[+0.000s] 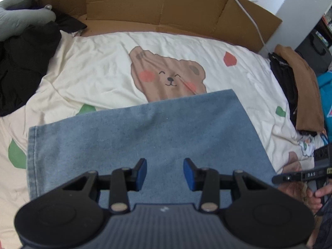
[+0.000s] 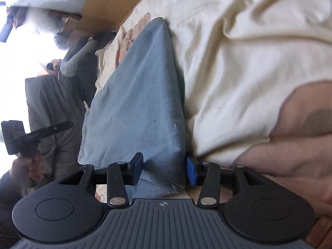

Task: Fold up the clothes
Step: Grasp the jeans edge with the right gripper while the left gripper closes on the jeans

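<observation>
A folded blue denim garment (image 1: 145, 128) lies flat on a cream bedsheet with a bear print (image 1: 166, 70). My left gripper (image 1: 165, 173) hovers over the garment's near part, open, with nothing between its blue pads. In the right wrist view the same denim (image 2: 134, 95) fills the gap of my right gripper (image 2: 165, 169). Its pads have closed in on the thick folded corner from both sides and touch it. A hand holds the right gripper's handle at the left wrist view's right edge (image 1: 300, 174). The left tool (image 2: 41, 130) shows at the far left of the right wrist view.
A cardboard sheet (image 1: 145, 4) stands along the far side of the bed. Black clothing (image 1: 25, 66) and a grey garment (image 1: 20, 14) pile at the left. A stack of brown and dark folded clothes (image 1: 300, 87) sits at the right edge. A white cable (image 1: 249, 14) runs over the cardboard.
</observation>
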### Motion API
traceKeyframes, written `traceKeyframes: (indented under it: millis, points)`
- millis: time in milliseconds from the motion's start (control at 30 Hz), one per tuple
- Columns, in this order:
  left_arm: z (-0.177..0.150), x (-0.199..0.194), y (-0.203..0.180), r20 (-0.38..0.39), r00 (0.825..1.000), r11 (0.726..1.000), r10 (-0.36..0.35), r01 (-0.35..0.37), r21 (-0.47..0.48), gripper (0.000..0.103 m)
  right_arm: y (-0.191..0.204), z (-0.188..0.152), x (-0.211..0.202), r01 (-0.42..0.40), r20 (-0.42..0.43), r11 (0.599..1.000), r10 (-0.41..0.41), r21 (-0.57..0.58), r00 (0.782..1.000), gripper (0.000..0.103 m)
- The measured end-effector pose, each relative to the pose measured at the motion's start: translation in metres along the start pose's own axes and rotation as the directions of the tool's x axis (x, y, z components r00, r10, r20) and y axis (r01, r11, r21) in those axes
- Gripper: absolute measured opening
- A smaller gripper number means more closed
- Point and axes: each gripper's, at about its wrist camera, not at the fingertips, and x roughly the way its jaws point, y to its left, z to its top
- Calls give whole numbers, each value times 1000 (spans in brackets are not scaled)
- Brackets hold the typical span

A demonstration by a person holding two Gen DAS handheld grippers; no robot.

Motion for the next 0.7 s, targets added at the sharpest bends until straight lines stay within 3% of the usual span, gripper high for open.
traceKeyframes:
  millis: [267, 433, 567, 667, 700]
  points:
    - [-4, 19, -19, -37, 998, 998, -45, 47, 34, 41, -4, -3, 16, -108, 109, 989, 97, 98, 989, 49]
    - [-6, 19, -23, -37, 998, 996, -58, 60, 60, 42, 0, 1, 15, -197, 128, 975, 183, 101, 975, 49]
    - [-12, 26, -20, -69, 996, 997, -64, 67, 45, 42, -1, 1, 30, -157, 99, 981, 146, 114, 984, 49]
    - [-15, 28, -20, -89, 994, 996, -65, 70, 54, 41, -3, 2, 34, -155, 98, 981, 144, 120, 985, 43]
    - [-16, 27, -19, -89, 994, 996, -67, 72, 54, 41, -4, 2, 34, -159, 100, 978, 147, 132, 984, 33]
